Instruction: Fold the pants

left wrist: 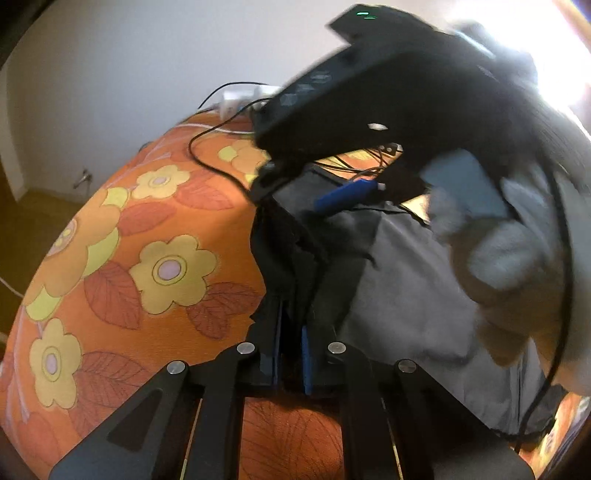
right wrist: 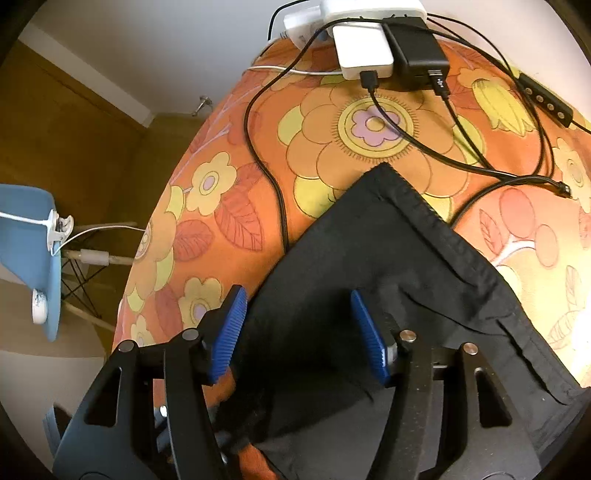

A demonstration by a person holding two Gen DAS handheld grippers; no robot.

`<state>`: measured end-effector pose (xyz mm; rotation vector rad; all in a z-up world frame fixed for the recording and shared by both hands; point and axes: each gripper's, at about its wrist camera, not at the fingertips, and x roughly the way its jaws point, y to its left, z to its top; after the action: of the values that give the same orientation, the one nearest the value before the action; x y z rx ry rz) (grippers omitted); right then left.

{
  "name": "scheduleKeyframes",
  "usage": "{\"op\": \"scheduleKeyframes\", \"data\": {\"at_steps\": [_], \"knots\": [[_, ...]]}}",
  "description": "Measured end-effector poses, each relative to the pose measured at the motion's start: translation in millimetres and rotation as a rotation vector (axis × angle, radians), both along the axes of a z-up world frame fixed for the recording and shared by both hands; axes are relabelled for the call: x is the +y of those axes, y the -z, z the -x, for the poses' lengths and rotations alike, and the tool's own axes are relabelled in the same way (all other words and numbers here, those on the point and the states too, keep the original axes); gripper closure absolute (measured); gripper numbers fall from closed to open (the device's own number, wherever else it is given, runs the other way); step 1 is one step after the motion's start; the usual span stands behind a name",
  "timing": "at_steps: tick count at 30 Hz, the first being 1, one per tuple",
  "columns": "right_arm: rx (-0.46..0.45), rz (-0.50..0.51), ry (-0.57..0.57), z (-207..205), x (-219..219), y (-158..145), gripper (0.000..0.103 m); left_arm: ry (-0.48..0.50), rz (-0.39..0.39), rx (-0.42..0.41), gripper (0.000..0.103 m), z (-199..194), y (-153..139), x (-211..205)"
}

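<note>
Pants (right wrist: 369, 295) lie mid-frame on the floral cloth (right wrist: 332, 147); left gripper (left wrist: 291, 332) pinches their edge, right gripper (right wrist: 295, 332) spread above; cables (right wrist: 424, 140) and chargers (right wrist: 388, 48) crowd the top.

One pair of dark pants (right wrist: 369, 266) lies on one flowered orange tablecloth (right wrist: 229, 206), with two grippers over it, the left gripper (left wrist: 291, 325) and the right gripper (right wrist: 295, 332). Beyond the pants, at the cloth's far edge, sit one white power strip (right wrist: 369, 9), one white charger (right wrist: 364, 55) and one black charger (right wrist: 417, 55). One blue chair (right wrist: 29, 240) stands off the cloth's left side
</note>
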<state>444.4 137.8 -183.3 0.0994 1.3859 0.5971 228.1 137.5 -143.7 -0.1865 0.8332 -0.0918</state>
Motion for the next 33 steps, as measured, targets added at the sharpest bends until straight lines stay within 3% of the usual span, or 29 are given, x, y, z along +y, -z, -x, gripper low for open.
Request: {"op": "scheduleKeyframes", "data": {"at_steps": [10, 12, 13, 14, 19, 22, 25, 27, 29, 33], "knots": [[0.006, 0.052, -0.037, -3.4, 14.8, 5.4, 0.043, 0.098, -0.064, -0.054, 0.098, 9.2, -14.0, -29.2], [0.005, 0.067, -0.030, -2.7, 9.9, 5.3, 0.065, 0.107, -0.064, -0.064, 0.099, 10.6, -19.2, -32.2], [0.021, 0.065, -0.020, -3.1, 5.1, 6.3, 0.083, 0.113, -0.063, -0.070, 0.100, 12.3, -22.0, -33.5], [0.043, 0.047, -0.012, -3.4, 1.0, 8.1, 0.093, 0.117, -0.071, -0.077, 0.100, 13.8, -25.1, -35.8], [-0.003, 0.014, 0.007, 3.2, -21.4, -3.9, 0.099, 0.098, -0.106, -0.076, 0.099, 16.8, -28.8, -39.5], [-0.009, -0.008, 0.043, 6.1, -37.0, -9.9, 0.099, 0.078, -0.099, -0.065, 0.085, 19.4, -26.8, -33.6], [-0.020, -0.023, 0.051, 9.0, -44.8, -15.5, 0.099, 0.089, -0.074, -0.060, 0.079, 20.9, -24.3, -35.0], [-0.023, -0.030, 0.055, 9.9, -47.5, -18.7, 0.099, 0.104, -0.121, -0.066, 0.070, 22.4, -24.5, -46.3], [-0.022, -0.040, 0.059, 9.8, -48.3, -21.2, 0.099, 0.107, -0.147, -0.078, 0.053, 26.1, -28.6, -55.0], [-0.026, -0.060, 0.055, 11.5, -53.0, -27.6, 0.099, 0.103, -0.238, -0.084, 0.048, 21.9, -24.9, -61.7]]}}
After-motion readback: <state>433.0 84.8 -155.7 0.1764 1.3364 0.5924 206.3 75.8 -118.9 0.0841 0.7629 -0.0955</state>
